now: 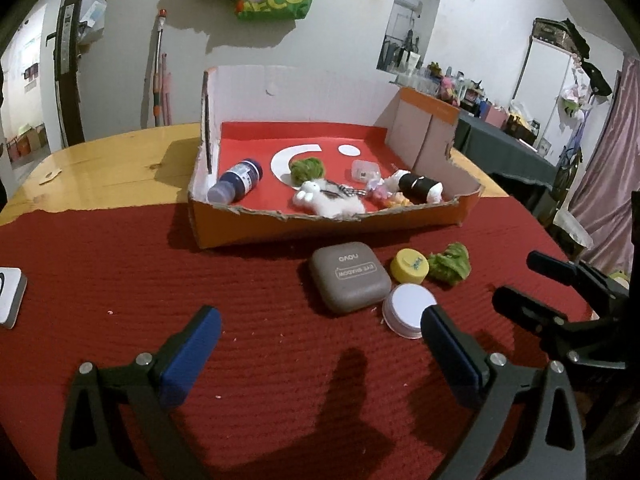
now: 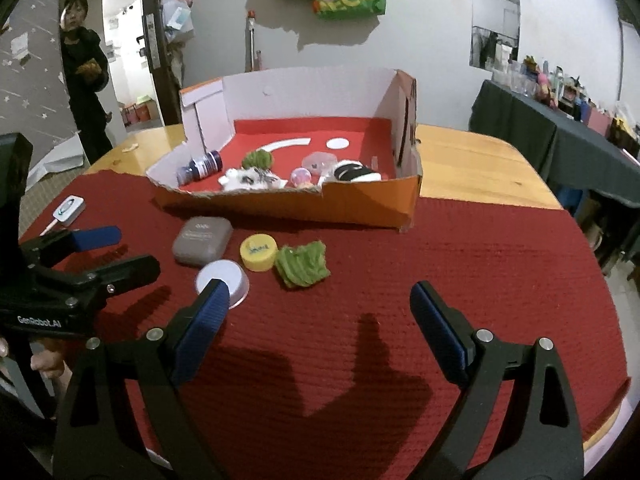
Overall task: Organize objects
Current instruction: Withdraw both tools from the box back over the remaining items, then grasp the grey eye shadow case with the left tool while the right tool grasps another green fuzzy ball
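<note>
On the red mat in front of the orange cardboard box (image 1: 332,228) (image 2: 360,208) lie a grey eye-shadow case (image 1: 349,277) (image 2: 203,241), a yellow cap (image 1: 409,266) (image 2: 258,252), a white round lid (image 1: 410,309) (image 2: 222,278) and a green knitted piece (image 1: 449,264) (image 2: 303,265). The box holds a dark blue bottle (image 1: 237,180) (image 2: 200,168), a white plush toy (image 1: 328,200), a green ball (image 1: 307,168) and a black-and-white toy (image 1: 420,187). My left gripper (image 1: 320,332) (image 2: 116,250) is open and empty, above the mat near the case. My right gripper (image 2: 320,312) (image 1: 520,280) is open and empty, beside the white lid.
A white device (image 1: 10,296) (image 2: 69,209) lies on the mat at the left. The wooden table (image 1: 112,168) extends behind the mat. A person (image 2: 86,68) stands in the doorway at the back left. A dark cluttered table (image 2: 560,120) stands to the right.
</note>
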`<state>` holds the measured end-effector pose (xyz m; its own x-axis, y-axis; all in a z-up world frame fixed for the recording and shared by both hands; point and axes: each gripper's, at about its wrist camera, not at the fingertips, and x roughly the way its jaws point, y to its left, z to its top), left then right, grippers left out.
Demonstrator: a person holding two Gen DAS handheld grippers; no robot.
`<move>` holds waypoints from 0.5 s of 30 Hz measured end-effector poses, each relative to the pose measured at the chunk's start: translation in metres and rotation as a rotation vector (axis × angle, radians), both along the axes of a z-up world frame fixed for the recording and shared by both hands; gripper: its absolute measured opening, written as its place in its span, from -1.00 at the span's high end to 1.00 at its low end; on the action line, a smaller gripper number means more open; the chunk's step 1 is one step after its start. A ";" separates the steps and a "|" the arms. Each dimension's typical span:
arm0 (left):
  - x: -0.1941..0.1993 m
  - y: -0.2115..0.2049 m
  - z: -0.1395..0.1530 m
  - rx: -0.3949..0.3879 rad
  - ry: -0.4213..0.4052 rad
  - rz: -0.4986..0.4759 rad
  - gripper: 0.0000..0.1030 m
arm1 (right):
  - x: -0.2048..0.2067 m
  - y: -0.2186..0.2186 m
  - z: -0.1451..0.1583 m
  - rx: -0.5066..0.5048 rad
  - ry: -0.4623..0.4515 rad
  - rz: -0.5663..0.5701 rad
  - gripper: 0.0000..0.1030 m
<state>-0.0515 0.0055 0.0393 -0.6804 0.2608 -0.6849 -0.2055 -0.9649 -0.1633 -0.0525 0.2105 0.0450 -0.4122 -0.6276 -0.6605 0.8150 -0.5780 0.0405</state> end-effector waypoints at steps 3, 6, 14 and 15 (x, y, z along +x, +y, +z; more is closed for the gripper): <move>-0.005 0.004 -0.002 -0.017 -0.012 0.000 -0.97 | -0.004 -0.003 -0.003 0.019 -0.004 -0.007 -0.80; -0.012 0.008 -0.003 -0.027 -0.026 -0.003 -0.97 | -0.012 -0.007 -0.008 0.051 -0.024 -0.015 -0.80; -0.038 0.019 -0.011 -0.044 -0.088 -0.035 -0.75 | -0.028 -0.024 -0.020 0.118 -0.059 0.014 -0.71; -0.041 0.020 -0.012 -0.044 -0.097 -0.039 -0.73 | -0.030 -0.026 -0.021 0.124 -0.063 0.016 -0.69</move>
<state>-0.0925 0.0253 0.0269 -0.6006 0.2542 -0.7581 -0.2283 -0.9632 -0.1421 -0.0820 0.1843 0.0242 -0.3578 -0.5455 -0.7579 0.8223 -0.5686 0.0211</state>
